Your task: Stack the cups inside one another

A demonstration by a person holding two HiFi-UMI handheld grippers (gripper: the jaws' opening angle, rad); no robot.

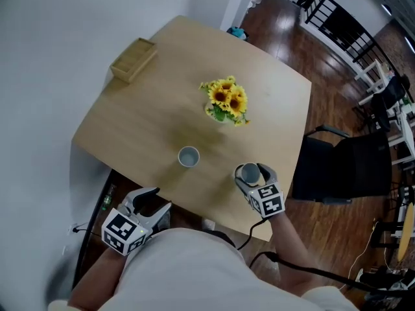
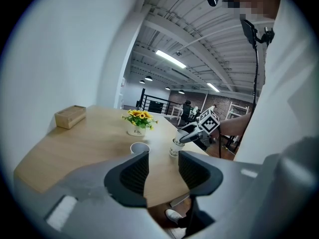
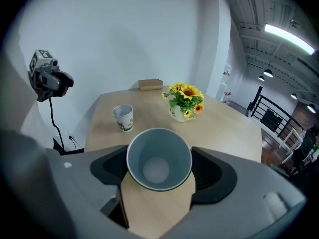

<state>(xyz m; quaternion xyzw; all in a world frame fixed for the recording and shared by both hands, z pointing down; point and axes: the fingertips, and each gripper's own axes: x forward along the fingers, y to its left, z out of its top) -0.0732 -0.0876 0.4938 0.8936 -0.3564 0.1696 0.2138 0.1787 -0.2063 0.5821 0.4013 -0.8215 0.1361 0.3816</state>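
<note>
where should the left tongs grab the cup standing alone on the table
Its side wall, just below the rim. The free cup stands upright, mouth up, with bare table around it, so I'd bring the left tongs in level from the near edge.

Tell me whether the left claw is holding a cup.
No, the left claw has its jaws apart with nothing between them, and the free cup stands beyond it on the table.

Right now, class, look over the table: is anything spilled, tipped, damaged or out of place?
Nothing stands out. One cup stands upright on the table, the other cup is in the right gripper, and the flower pot and wooden box sit upright. No spill shows.
</note>
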